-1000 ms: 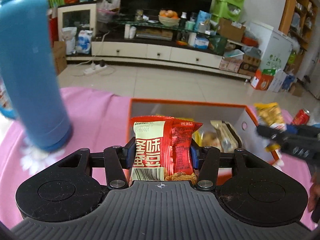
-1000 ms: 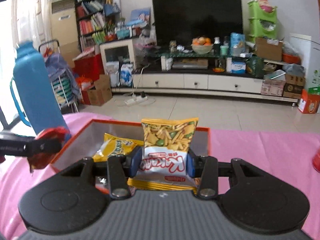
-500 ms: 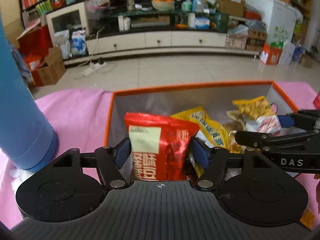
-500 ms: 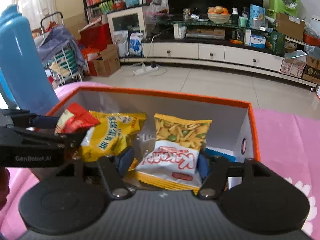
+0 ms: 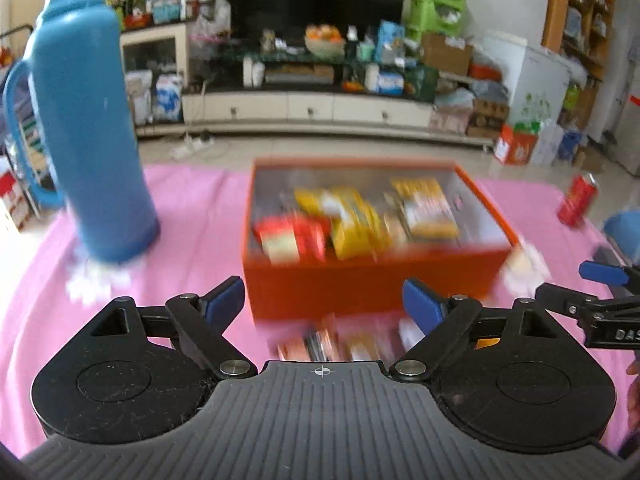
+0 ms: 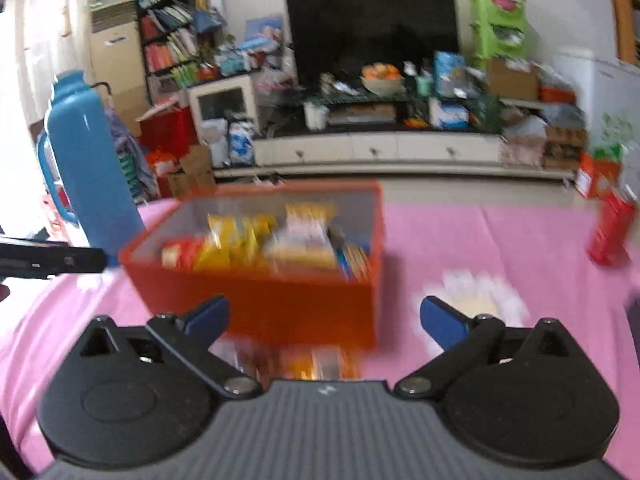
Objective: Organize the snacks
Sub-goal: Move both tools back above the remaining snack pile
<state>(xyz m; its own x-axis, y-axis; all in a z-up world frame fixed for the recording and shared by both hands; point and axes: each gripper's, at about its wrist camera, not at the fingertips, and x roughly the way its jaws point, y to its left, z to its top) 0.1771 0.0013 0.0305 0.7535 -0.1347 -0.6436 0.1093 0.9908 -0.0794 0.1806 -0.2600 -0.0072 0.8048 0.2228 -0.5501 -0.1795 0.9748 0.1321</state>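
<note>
Snacks fill the orange box (image 5: 372, 284), which stands on the pink tablecloth (image 5: 192, 232) toward the far edge of the table, near its middle. Farthest left on the cloth, by the far left corner, stands the tall blue thermos (image 5: 88, 128), upright and well apart from the box. Inside the box, reading from its left wall, lie the red packet (image 5: 290, 238), then the yellow packet (image 5: 354, 222), then the white and yellow packet (image 5: 428, 208) against the right side; all are blurred, so the print cannot be read. Each lies loose in the box, ahead of and beyond the fingertips. The left gripper (image 5: 324, 304) hangs in front of the near wall of the box with its jaws parted and nothing between them; they have just been opening. More packets (image 5: 332, 346) lie on the cloth between the box and this gripper, too smeared to name. To the right, the right gripper (image 6: 324, 316) is likewise before the near wall, toward its right corner, its jaws spread wide and empty, having just been opening too. In the left wrist view its fingers (image 5: 600, 274) show at the right edge. Near the far right edge of the table stands a red can (image 5: 578, 202), tilted in the fisheye
</note>
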